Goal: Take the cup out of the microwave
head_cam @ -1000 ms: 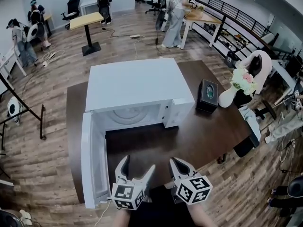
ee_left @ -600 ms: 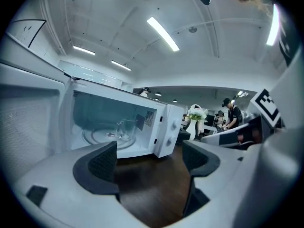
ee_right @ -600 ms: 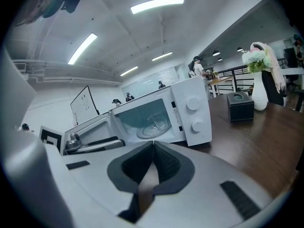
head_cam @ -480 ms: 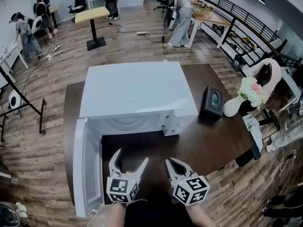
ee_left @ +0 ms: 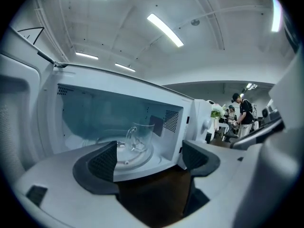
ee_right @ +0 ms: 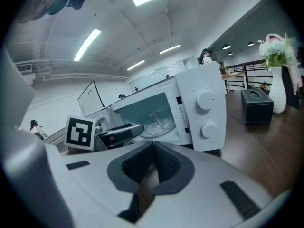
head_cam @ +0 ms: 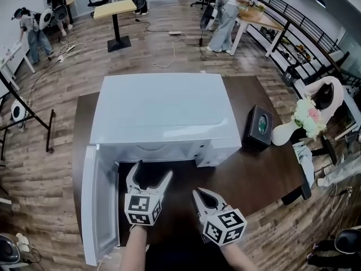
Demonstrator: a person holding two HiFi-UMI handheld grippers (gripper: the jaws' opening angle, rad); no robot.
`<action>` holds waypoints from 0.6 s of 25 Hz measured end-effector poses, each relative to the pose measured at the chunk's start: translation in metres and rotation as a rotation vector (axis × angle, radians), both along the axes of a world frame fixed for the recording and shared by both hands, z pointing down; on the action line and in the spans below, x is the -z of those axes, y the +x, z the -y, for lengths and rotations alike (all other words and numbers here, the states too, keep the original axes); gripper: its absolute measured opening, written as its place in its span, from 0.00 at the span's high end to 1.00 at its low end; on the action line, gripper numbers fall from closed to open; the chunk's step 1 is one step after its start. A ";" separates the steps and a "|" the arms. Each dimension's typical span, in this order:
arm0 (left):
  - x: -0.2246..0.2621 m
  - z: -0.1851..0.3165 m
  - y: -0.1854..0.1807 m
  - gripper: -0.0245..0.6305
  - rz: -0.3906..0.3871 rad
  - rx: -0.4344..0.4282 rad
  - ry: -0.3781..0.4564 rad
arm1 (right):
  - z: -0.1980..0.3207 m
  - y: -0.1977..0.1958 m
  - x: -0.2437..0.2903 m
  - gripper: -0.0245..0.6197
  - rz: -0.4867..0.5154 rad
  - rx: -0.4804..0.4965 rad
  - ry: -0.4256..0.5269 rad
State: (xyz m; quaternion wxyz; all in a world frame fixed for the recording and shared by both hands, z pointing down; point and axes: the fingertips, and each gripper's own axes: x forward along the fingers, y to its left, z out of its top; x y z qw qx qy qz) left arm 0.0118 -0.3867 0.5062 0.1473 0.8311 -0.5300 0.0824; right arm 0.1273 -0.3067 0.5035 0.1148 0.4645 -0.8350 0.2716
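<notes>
A white microwave [head_cam: 163,112] stands on the dark table [head_cam: 254,174], its door [head_cam: 96,202] swung open to the left. Inside, a clear glass cup [ee_left: 137,137] with a handle sits upright on the glass turntable; the right gripper view also shows the cup [ee_right: 159,120]. My left gripper [head_cam: 148,176] is open, its tips at the mouth of the oven cavity and pointing at the cup, with nothing between the jaws [ee_left: 149,158]. My right gripper [head_cam: 198,195] is shut and empty, held lower right in front of the microwave's control panel [ee_right: 206,113].
A black tissue box [head_cam: 258,127] and a white vase of flowers [head_cam: 299,123] stand on the table right of the microwave. The open door walls off the left side. Desks, chairs and people are far behind on the wooden floor.
My left gripper has moved forward and up to the microwave's opening. The right gripper has drifted slightly left and stayed shut. The head view has come closer over the microwave.
</notes>
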 end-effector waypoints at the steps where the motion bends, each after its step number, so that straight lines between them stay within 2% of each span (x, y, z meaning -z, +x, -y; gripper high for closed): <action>1: -0.001 0.006 -0.001 0.34 0.004 0.004 0.003 | 0.003 -0.002 0.000 0.97 -0.004 0.011 0.000; 8: -0.011 0.053 -0.005 0.34 -0.009 0.031 0.007 | 0.017 -0.008 -0.005 0.97 -0.016 0.067 -0.005; 15: -0.022 0.091 -0.005 0.34 0.037 0.013 0.023 | 0.022 -0.008 -0.017 0.97 -0.025 0.087 -0.032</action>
